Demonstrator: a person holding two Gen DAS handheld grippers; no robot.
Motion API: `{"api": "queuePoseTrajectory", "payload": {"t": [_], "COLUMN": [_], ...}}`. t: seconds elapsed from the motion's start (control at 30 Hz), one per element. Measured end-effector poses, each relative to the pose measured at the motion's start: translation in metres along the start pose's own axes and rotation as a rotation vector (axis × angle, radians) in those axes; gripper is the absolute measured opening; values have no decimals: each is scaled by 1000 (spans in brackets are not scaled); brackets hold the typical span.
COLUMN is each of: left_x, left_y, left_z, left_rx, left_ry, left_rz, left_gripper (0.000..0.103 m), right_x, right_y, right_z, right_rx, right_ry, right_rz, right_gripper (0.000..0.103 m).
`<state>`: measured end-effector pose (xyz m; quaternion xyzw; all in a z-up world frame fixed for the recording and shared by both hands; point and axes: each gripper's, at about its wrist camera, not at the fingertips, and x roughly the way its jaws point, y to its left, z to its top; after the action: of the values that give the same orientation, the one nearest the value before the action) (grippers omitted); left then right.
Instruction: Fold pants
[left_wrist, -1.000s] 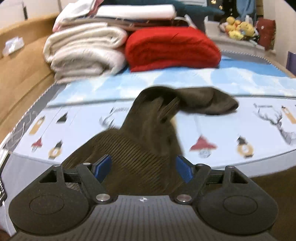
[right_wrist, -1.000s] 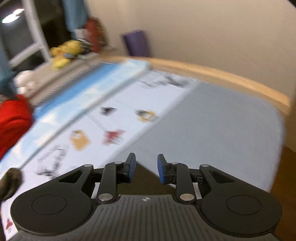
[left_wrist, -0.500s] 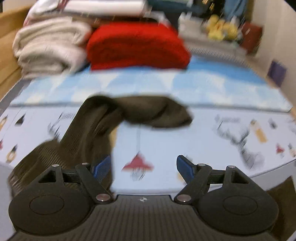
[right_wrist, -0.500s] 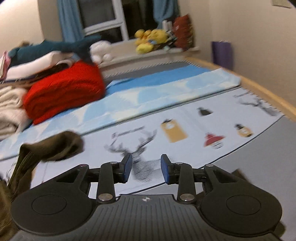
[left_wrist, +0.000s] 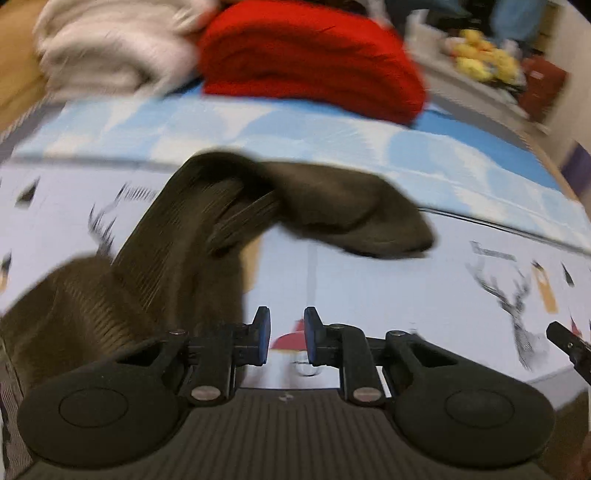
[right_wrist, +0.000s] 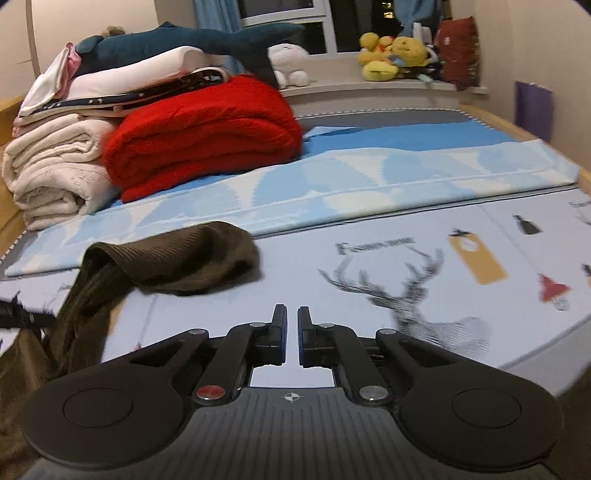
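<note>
Left gripper (left_wrist: 286, 341) is closing its jaws on nothing, just right of the brown ribbed pants (left_wrist: 177, 266), while the right gripper (right_wrist: 292, 339) is pinched almost shut and empty over the printed bed cover (right_wrist: 424, 266). Those pants lie crumpled on the bed, one leg flopped back over itself. They look soft, limp and light, so they should sag and bunch; a pinch at the waistband or a leg cuff seems the surest hold.

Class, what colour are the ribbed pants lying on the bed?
Dark olive-brown ribbed pants; clearest in the right wrist view.
</note>
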<state>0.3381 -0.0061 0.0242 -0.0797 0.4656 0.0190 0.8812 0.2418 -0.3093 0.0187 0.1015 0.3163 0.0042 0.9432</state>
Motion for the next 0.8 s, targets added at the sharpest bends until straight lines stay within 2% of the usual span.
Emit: {"api": "queuePoseTrajectory", "payload": {"t": [0.17, 0.23, 0.3, 0.37, 0.5, 0.67, 0.8], "left_x": [23, 31, 40, 46, 61, 74, 86], "left_y": [35, 45, 54, 62, 74, 79, 75], "left_z": [9, 9, 8, 8, 3, 3, 0], "left_rx": [-84, -123, -165, -195, -247, -264, -249], "left_ry": [45, 66, 90, 101, 134, 139, 164], "left_rz": [-23, -40, -68, -106, -134, -92, -59], "left_gripper": [21, 22, 24, 28, 32, 40, 43], "right_x": [50, 70, 91, 111, 151, 191, 214], "right_y": [16, 22, 26, 28, 29, 25, 26], "right_z": [7, 5, 4, 4, 5, 6, 5], "right_rx": [27, 24, 52, 103, 236, 414, 475], "right_ry": [30, 48, 74, 98, 139, 155, 158], "right_rz": [86, 103, 123, 147, 182, 214, 222], "right_gripper": [9, 14, 25, 31, 43, 46, 46]}}
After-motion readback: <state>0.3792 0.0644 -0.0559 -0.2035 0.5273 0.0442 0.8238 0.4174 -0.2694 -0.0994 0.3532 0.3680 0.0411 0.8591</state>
